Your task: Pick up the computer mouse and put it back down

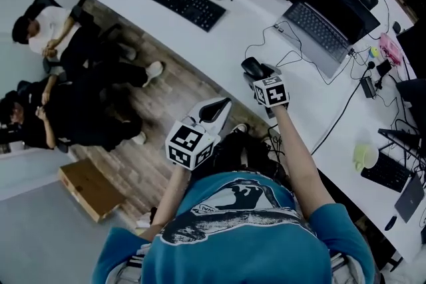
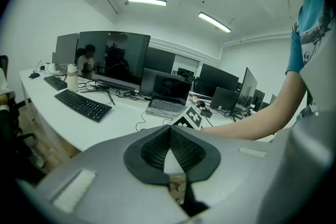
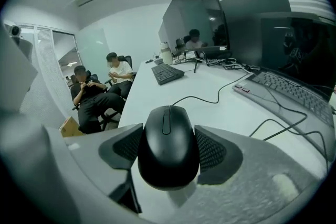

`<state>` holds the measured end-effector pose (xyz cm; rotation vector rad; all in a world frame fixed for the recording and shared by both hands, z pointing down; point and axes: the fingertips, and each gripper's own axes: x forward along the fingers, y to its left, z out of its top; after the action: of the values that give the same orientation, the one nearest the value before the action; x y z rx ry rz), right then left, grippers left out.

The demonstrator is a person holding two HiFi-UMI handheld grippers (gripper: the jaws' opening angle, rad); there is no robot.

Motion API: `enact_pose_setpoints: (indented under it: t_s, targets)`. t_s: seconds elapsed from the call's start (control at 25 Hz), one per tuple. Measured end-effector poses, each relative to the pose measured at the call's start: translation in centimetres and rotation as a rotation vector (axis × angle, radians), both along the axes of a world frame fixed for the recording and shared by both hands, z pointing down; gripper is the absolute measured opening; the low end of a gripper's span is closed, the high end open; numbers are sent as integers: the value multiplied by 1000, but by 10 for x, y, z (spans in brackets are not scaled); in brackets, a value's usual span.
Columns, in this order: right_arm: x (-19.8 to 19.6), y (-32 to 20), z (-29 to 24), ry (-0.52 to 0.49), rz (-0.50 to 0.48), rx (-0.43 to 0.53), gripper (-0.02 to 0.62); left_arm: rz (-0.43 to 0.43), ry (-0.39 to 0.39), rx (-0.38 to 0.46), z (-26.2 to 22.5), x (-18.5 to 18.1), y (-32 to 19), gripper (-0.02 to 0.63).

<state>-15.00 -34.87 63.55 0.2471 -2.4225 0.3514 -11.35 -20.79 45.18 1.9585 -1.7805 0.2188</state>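
The right gripper (image 3: pixel 169 136) had its jaws clasped on the computer mouse (image 3: pixel 168 157) by its sides, near the counter (image 3: pixel 231 107) edge. It looked light, hard and smooth, likely slippery. The left gripper (image 2: pixel 169 131) jaws were together, empty.

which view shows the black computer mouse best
The right gripper view: the black computer mouse fills the centre, clamped between the right gripper's pads, wheel and cable plain. The head view shows only a small dark lump at that gripper's tip. The left gripper view doesn't show it.
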Motion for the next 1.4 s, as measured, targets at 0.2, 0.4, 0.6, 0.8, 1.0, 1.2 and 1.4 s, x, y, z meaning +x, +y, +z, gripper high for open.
enact_pose_setpoints:
  t_s: [0.2, 0.4, 0.6, 0.8, 1.0, 1.2, 1.4]
  targets:
    - [-5, 9, 24, 75, -3, 3, 304, -25, 10, -18, 6, -8, 12, 12]
    - [-6, 10, 27, 99, -1, 49, 305, -24, 18, -30, 11, -11, 14, 12]
    - [-7, 15, 27, 110, -8, 111, 308, -15, 36, -37, 16, -12, 18, 12]
    - [-5, 18, 27, 110, -15, 54, 395, 3, 50, -47, 21, -18, 21, 12]
    - [9, 20, 2, 55, 33, 64, 400, 42, 60, -47, 23, -22, 19, 12]
    - [32, 39, -37, -57, 72, 53, 355, 117, 64, -48, 26, -21, 13, 12]
    - [61, 50, -83, -193, 200, 30, 293, 220, 67, -35, 24, -12, 3, 12]
